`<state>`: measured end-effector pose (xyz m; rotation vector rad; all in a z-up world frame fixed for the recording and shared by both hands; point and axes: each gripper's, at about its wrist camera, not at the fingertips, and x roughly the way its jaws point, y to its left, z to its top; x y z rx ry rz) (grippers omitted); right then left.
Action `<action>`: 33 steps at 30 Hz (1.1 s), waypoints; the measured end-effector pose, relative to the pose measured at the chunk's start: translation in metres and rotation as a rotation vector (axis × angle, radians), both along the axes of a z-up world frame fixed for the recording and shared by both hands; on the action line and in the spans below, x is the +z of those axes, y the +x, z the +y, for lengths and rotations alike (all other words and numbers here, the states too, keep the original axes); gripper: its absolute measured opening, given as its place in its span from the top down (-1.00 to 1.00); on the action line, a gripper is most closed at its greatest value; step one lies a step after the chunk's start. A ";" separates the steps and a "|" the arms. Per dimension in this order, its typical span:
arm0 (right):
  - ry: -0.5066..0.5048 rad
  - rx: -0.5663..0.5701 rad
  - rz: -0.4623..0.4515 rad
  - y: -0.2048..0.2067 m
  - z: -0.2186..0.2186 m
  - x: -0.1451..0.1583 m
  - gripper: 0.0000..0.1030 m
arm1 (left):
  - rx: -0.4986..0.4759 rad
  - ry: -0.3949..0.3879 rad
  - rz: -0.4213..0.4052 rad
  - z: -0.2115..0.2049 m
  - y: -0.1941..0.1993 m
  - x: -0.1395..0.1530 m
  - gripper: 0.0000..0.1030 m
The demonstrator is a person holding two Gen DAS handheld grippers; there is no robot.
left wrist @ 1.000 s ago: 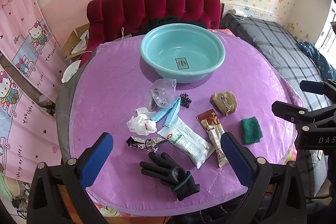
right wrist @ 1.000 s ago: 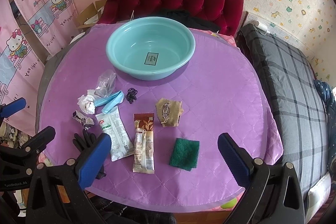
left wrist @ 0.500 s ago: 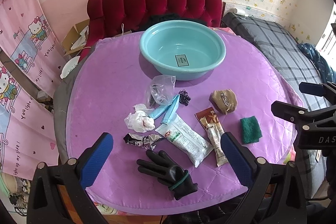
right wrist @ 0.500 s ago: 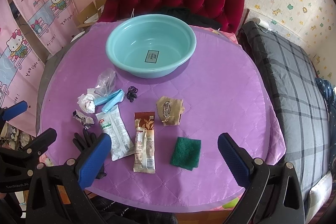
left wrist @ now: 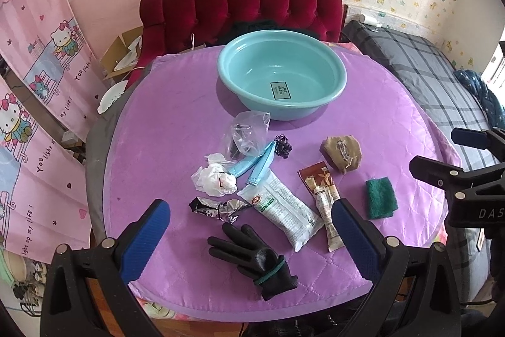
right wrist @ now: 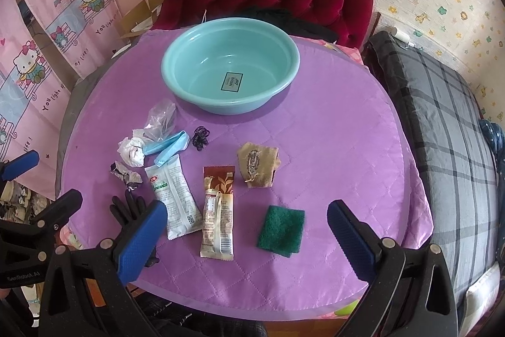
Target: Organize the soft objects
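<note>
Purple quilted tabletop is seen littered with soft items; the basin is empty. Nothing is sorted; both the left gripper and right gripper are held released.

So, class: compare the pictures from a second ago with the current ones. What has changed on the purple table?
Only the views drift slightly; both cameras shifted a little. Left gripper and right gripper stay open, holding nothing. The black rubber glove, green scouring pad and empty turquoise plastic basin lie unmoved.
</note>
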<state>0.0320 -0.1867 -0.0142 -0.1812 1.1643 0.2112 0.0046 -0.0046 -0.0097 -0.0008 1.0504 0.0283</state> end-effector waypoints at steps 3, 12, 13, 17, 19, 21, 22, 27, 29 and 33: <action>0.002 0.007 -0.003 0.000 0.000 0.000 -1.00 | -0.003 0.004 -0.001 0.000 0.000 0.000 -1.00; 0.008 -0.005 0.015 0.006 -0.009 -0.005 -1.00 | 0.008 -0.004 0.010 -0.001 0.002 -0.006 -1.00; 0.010 -0.010 0.019 0.007 -0.011 -0.007 -1.00 | 0.012 -0.012 0.008 0.000 0.002 -0.007 -1.00; 0.001 -0.017 0.039 0.014 -0.025 -0.021 -1.00 | 0.016 -0.012 0.018 0.000 0.001 -0.017 -1.00; -0.008 -0.023 0.047 0.017 -0.032 -0.028 -1.00 | 0.011 -0.011 0.028 0.001 0.000 -0.025 -1.00; -0.004 -0.033 0.064 0.020 -0.042 -0.039 -1.00 | 0.011 -0.001 0.041 0.001 0.000 -0.034 -1.00; -0.002 -0.038 0.073 0.022 -0.046 -0.044 -1.00 | 0.008 0.010 0.040 0.000 -0.001 -0.038 -1.00; -0.015 -0.045 0.109 0.029 -0.060 -0.080 -1.00 | 0.010 0.010 0.076 0.004 -0.003 -0.065 -1.00; -0.024 -0.029 0.121 0.030 -0.061 -0.097 -1.00 | 0.012 0.000 0.093 0.006 -0.004 -0.076 -1.00; -0.015 -0.020 0.169 0.032 -0.063 -0.128 -1.00 | 0.014 0.012 0.133 0.006 -0.008 -0.097 -1.00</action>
